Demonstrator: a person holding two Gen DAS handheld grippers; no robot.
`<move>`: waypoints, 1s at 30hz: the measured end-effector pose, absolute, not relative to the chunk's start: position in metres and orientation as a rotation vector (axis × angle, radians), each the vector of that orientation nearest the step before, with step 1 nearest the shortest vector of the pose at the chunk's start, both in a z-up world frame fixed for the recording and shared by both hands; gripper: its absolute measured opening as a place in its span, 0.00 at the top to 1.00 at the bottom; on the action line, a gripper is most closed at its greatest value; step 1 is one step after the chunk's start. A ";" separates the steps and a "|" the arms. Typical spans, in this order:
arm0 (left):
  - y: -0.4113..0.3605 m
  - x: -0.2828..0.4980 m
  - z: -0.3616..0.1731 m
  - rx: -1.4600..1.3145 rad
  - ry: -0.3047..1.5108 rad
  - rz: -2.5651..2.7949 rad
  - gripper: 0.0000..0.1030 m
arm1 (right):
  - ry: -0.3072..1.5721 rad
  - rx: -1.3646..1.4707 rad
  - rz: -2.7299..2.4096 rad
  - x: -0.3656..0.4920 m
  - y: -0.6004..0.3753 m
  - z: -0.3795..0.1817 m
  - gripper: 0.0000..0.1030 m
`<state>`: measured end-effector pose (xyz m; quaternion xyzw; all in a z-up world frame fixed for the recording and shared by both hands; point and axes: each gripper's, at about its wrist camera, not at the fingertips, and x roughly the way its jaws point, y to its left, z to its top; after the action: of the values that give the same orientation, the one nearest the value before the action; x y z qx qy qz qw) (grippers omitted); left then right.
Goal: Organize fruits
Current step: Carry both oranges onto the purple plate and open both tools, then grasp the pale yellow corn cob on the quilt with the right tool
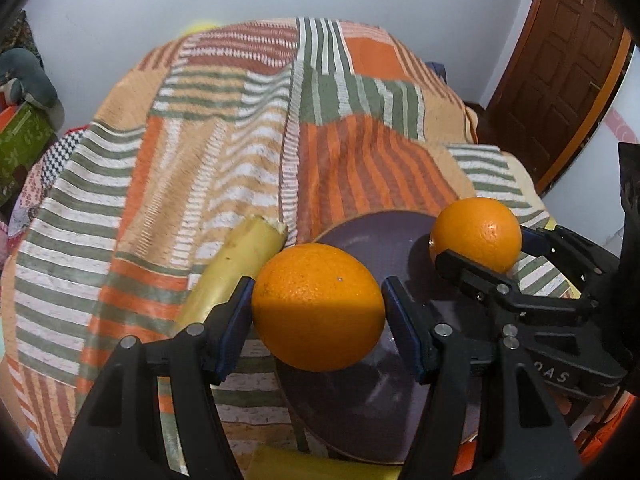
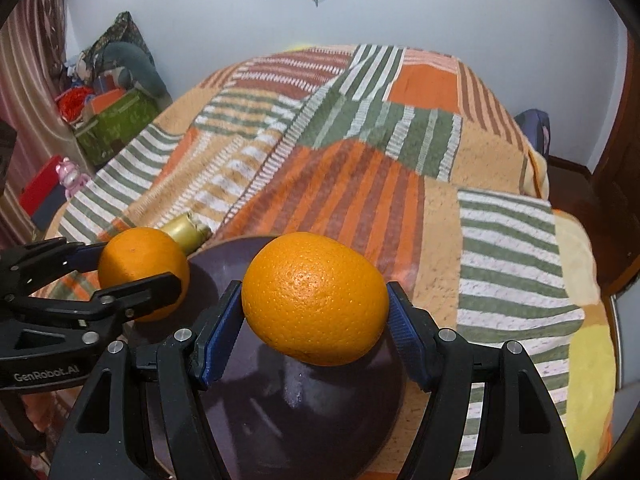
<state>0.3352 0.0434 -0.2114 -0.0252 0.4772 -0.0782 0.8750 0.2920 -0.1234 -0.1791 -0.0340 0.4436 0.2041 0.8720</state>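
My left gripper (image 1: 318, 312) is shut on an orange (image 1: 318, 308), its blue pads pressing both sides, held above the left part of a dark purple plate (image 1: 384, 236). My right gripper (image 2: 316, 312) is shut on a second orange (image 2: 316, 298) over the same plate (image 2: 320, 420). In the left wrist view that right gripper (image 1: 480, 248) and its orange (image 1: 476, 232) hang at the plate's right edge. In the right wrist view the left gripper (image 2: 136, 268) and its orange (image 2: 142, 270) hang at the left. A banana (image 1: 236, 268) lies left of the plate, its cut end (image 2: 188, 230) showing.
The plate rests on a bed covered by a striped orange, green and white blanket (image 1: 224, 152). Another yellow fruit piece (image 1: 320, 470) lies at the near edge. A green box and clutter (image 2: 116, 120) stand at the left, a wooden door (image 1: 560, 72) at the right.
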 end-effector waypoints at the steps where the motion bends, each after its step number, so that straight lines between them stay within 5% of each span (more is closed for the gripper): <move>1: 0.044 0.338 -0.215 -0.060 1.008 -0.168 0.38 | 0.936 -0.067 0.427 0.294 -0.124 -0.181 0.36; 17: 0.047 0.345 -0.226 -0.065 1.070 -0.192 0.37 | 0.977 -0.081 0.453 0.299 -0.123 -0.188 0.35; 23: 0.049 0.335 -0.206 -0.048 1.001 -0.171 0.25 | 0.975 -0.108 0.447 0.294 -0.121 -0.185 0.23; 30: 0.053 0.316 -0.181 -0.036 0.940 -0.158 0.24 | 0.938 -0.113 0.445 0.284 -0.122 -0.170 0.19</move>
<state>0.3160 0.0528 -0.1812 -0.0174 0.4524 -0.0762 0.8884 0.2838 -0.1225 -0.1702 -0.0541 0.4482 0.2127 0.8666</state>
